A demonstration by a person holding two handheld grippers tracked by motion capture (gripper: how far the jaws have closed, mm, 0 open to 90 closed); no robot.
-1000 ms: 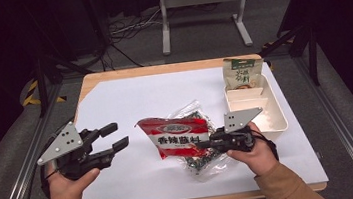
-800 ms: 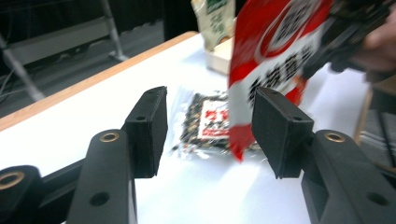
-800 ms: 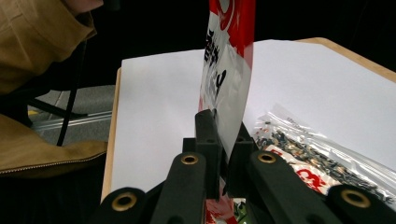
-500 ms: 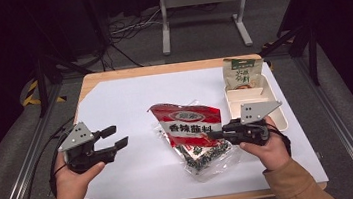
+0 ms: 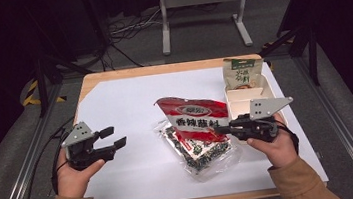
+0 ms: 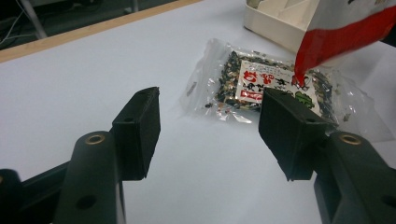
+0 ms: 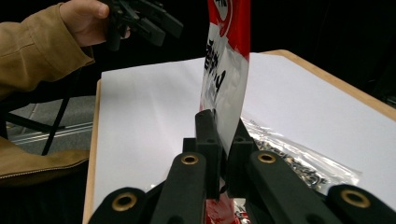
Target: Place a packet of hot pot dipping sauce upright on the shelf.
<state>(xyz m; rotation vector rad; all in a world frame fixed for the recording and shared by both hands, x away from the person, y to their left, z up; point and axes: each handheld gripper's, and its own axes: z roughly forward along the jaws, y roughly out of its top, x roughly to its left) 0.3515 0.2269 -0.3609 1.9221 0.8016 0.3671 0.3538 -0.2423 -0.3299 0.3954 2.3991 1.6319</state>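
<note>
My right gripper (image 5: pixel 221 130) is shut on the near edge of a red and white snack packet (image 5: pixel 194 115) and holds it tilted up above the white sheet. In the right gripper view the packet (image 7: pixel 229 56) stands upright between the closed jaws of that gripper (image 7: pixel 224 126). Below it a clear packet of dark bits (image 5: pixel 203 154) lies flat on the sheet. My left gripper (image 5: pixel 113 137) hovers low at the left. Its jaws have just been opening and nothing is between them (image 6: pixel 210 112); the clear packet (image 6: pixel 261 84) lies beyond them.
A beige tray (image 5: pixel 257 93) sits at the right of the table with a green packet (image 5: pixel 242 74) standing at its far end. The white sheet (image 5: pixel 129 100) covers most of the wooden tabletop. Dark floor, cables and a metal stand lie beyond the far edge.
The right gripper has moved right and slightly up, lifting the red packet off the clear one. The left gripper has sunk toward the table, with its jaws a little wider.
</note>
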